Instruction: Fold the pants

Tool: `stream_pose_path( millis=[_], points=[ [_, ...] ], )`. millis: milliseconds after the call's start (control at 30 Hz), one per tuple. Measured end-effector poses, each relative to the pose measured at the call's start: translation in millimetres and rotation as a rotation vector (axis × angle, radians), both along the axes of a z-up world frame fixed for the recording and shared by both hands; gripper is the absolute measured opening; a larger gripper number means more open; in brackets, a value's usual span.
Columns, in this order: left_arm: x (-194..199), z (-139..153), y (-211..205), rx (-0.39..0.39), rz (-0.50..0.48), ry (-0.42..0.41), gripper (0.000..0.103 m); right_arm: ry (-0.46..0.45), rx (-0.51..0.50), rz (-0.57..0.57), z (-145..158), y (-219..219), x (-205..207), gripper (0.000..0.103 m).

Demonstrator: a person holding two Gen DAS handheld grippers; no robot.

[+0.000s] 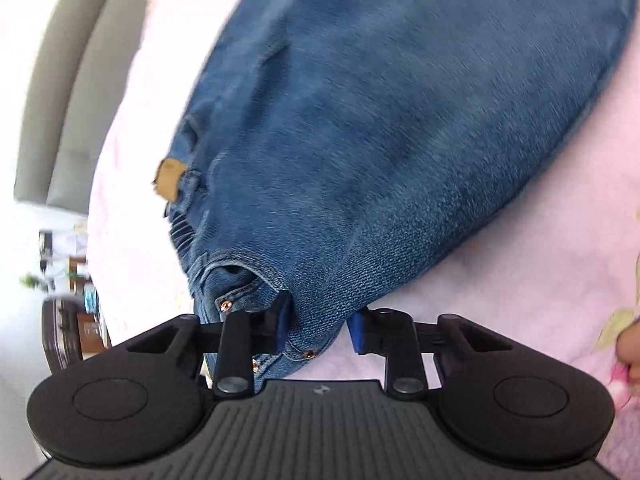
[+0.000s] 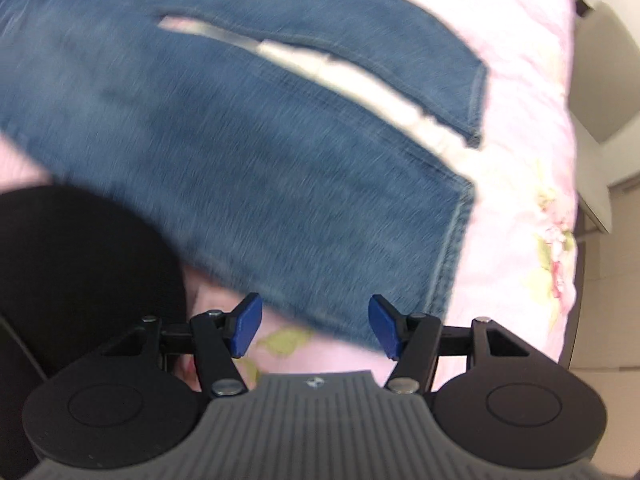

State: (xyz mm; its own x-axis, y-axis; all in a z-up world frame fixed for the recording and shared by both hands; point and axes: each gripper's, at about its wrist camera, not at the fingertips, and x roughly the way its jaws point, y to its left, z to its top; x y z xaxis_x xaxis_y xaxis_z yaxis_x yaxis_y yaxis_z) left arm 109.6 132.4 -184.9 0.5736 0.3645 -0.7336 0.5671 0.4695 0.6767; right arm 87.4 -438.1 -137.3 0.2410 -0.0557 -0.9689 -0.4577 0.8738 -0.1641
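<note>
Blue jeans (image 1: 380,120) lie flat on a pink floral bed cover (image 1: 500,280). In the left wrist view the waistband with its tan patch (image 1: 170,178) is at the left, and my left gripper (image 1: 318,330) straddles the near corner of the waistband, jaws still apart around the denim. In the right wrist view both legs (image 2: 248,152) stretch to the right, hems (image 2: 456,232) near the bed's edge. My right gripper (image 2: 316,326) is open and empty, just short of the near leg's lower edge.
A grey headboard (image 1: 60,100) stands at the left of the bed. A black rounded shape (image 2: 80,272) sits at the left of the right wrist view. The floor (image 2: 612,260) shows beyond the bed's right edge.
</note>
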Motion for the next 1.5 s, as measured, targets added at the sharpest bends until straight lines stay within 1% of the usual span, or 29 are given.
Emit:
stream_pose_path(
  millis=[67, 100, 200, 267, 333, 367, 400, 500, 567, 700, 833, 900, 967, 1067, 1167, 1267, 1400, 1500],
  points=[
    [4.8, 10.8, 0.4, -0.041, 0.05, -0.028, 0.03, 0.007, -0.006, 0.056, -9.1, 4.3, -5.0, 0.059],
    [7.1, 16.5, -0.1, -0.062, 0.076, -0.044, 0.03, -0.013, -0.016, 0.07, -12.3, 4.9, -7.0, 0.059],
    [13.3, 33.4, -0.7, -0.122, 0.148, -0.091, 0.029, -0.1, -0.053, 0.062, -17.6, -1.0, -8.1, 0.059],
    [16.7, 41.9, -0.6, -0.158, 0.195, -0.111, 0.029, -0.101, -0.043, 0.057, -25.2, -3.7, -9.8, 0.057],
    [19.2, 49.5, 0.5, -0.19, 0.239, -0.125, 0.029, -0.127, -0.084, 0.101, -31.3, 1.4, -17.0, 0.049],
    [19.1, 53.7, 1.5, -0.208, 0.257, -0.133, 0.029, -0.154, -0.117, 0.111, -31.2, 4.6, -20.0, 0.03],
    [18.5, 57.3, 1.7, -0.22, 0.268, -0.142, 0.029, -0.177, -0.121, 0.098, -27.9, 5.4, -20.4, 0.019],
    [18.9, 71.4, 2.8, -0.248, 0.299, -0.181, 0.028, -0.277, -0.08, 0.033, 1.1, 2.1, -23.9, 0.011],
    [21.4, 84.5, 5.0, -0.269, 0.318, -0.216, 0.028, -0.35, -0.061, -0.009, 21.7, 1.5, -23.1, 0.008],
    [31.3, 117.6, 14.7, -0.339, 0.365, -0.257, 0.028, -0.479, -0.078, -0.041, 72.9, 4.8, -17.1, 0.005],
    [50.6, 152.2, 15.4, -0.369, 0.374, -0.302, 0.028, -0.557, -0.102, -0.077, 118.5, 7.4, 14.4, 0.003],
    [68.7, 160.7, 12.1, -0.369, 0.382, -0.315, 0.028, -0.566, -0.107, -0.108, 130.2, 6.9, 40.2, 0.003],
    [89.9, 160.0, 4.9, -0.329, 0.385, -0.311, 0.028, -0.544, -0.126, -0.129, 131.1, 8.2, 68.8, 0.003],
    [124.6, 152.1, -2.6, -0.291, 0.391, -0.308, 0.028, -0.512, -0.188, -0.127, 116.5, 10.6, 115.8, 0.002],
    [159.3, 143.9, -7.7, -0.265, 0.397, -0.311, 0.028, -0.486, -0.216, -0.149, 96.4, 11.1, 158.8, 0.002],
    [193.3, 133.3, -13.2, -0.242, 0.411, -0.299, 0.028, -0.461, -0.235, -0.157, 83.0, 10.1, 200.8, 0.002],
    [233.9, 108.4, -20.2, -0.199, 0.426, -0.27, 0.028, -0.429, -0.257, -0.146, 58.7, 12.6, 251.0, 0.002],
    [254.2, 82.0, -26.9, -0.155, 0.419, -0.256, 0.028, -0.392, -0.266, -0.136, 31.6, 15.7, 285.0, 0.002]
  ],
)
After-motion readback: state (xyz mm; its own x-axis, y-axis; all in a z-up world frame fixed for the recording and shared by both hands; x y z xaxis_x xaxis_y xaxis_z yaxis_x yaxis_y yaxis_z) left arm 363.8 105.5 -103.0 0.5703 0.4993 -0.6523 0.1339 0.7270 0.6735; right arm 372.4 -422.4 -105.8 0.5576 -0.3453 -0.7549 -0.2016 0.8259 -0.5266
